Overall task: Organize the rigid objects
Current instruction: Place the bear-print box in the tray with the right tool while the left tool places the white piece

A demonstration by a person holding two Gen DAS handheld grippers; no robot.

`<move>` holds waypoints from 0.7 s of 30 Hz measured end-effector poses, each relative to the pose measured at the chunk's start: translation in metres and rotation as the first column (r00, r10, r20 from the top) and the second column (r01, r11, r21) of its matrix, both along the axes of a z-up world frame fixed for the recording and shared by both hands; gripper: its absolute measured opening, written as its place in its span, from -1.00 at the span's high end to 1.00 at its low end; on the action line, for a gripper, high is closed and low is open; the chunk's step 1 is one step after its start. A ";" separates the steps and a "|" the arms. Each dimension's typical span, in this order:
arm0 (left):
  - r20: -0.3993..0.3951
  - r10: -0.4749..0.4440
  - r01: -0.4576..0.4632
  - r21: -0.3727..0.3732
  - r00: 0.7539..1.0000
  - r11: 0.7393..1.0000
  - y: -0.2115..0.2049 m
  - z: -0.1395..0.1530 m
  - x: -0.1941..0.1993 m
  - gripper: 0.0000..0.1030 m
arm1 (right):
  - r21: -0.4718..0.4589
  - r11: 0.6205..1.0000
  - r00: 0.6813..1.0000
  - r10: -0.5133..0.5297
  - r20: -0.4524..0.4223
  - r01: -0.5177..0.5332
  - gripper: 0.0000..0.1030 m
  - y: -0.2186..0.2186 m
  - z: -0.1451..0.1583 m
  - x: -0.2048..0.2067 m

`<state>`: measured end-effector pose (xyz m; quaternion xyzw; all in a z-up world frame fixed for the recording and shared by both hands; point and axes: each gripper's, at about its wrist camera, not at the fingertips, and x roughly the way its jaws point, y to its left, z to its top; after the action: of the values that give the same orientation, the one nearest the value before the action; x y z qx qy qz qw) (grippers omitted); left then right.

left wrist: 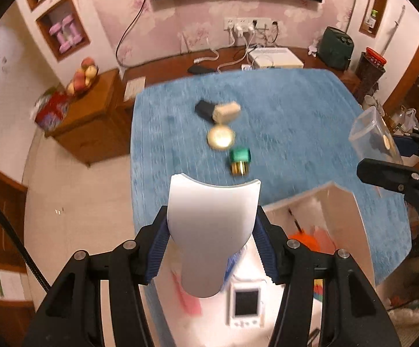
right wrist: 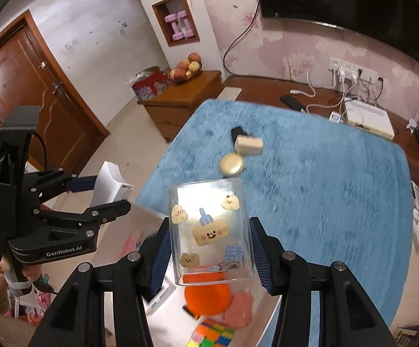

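Left claw [left wrist: 212, 248] pinches a white holder [left wrist: 209, 231], right claw [right wrist: 209, 251] a clear box [right wrist: 209, 228]; four small items lie mid-counter [left wrist: 310, 110], edges free.

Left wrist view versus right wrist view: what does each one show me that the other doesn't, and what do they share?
Only the left wrist view shows the green and gold block on the blue mat, the white handheld device in the white box, and the red-lidded jar.

Only the right wrist view shows the wooden door, the colourful cube and the cartoon stickers.

Both show the left tongs gripping the white curved piece, the right tongs gripping the clear container, and the gold disc.
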<state>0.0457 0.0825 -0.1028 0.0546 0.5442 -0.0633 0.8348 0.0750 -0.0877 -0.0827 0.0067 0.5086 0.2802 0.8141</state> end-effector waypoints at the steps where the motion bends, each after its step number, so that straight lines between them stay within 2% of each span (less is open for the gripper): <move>1: -0.011 0.008 -0.008 -0.005 1.000 1.000 -0.001 -0.003 -0.007 -0.14 | -0.002 1.000 1.000 0.004 -0.011 -0.004 0.00 0.000 -0.004 -0.005; 5: -0.087 0.047 -0.047 0.011 0.995 0.999 -0.004 -0.030 -0.032 -0.14 | -0.048 0.998 0.996 0.047 -0.077 -0.051 0.00 0.005 -0.035 -0.028; 7: -0.136 0.066 -0.067 -0.006 0.988 0.998 -0.003 -0.048 -0.044 -0.14 | -0.079 0.994 0.993 0.073 -0.093 -0.081 0.00 0.009 -0.048 -0.038; 9: -0.177 0.075 -0.079 -0.018 0.981 0.997 -0.003 -0.062 -0.051 -0.14 | -0.158 0.978 0.988 0.120 -0.099 -0.134 0.00 0.018 -0.068 -0.053; 12: -0.228 0.079 -0.086 -0.022 0.970 0.996 -0.006 -0.084 -0.065 -0.14 | -0.216 0.959 0.978 0.158 -0.134 -0.185 0.00 0.024 -0.090 -0.068; 15: -0.262 0.073 -0.079 -0.013 0.962 0.997 -0.011 -0.101 -0.075 -0.14 | -0.216 0.949 0.962 0.187 -0.199 -0.229 0.00 0.027 -0.106 -0.076; 21: -0.303 0.072 -0.073 0.006 0.950 0.997 -0.019 -0.127 -0.091 -0.15 | -0.215 0.922 0.930 0.268 -0.252 -0.324 -0.01 0.039 -0.118 -0.092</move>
<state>-0.0454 0.0632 -0.2295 0.0220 0.6673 -0.0418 0.7433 -0.0171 -0.0483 -0.2006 -0.1436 0.6211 0.3312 0.6957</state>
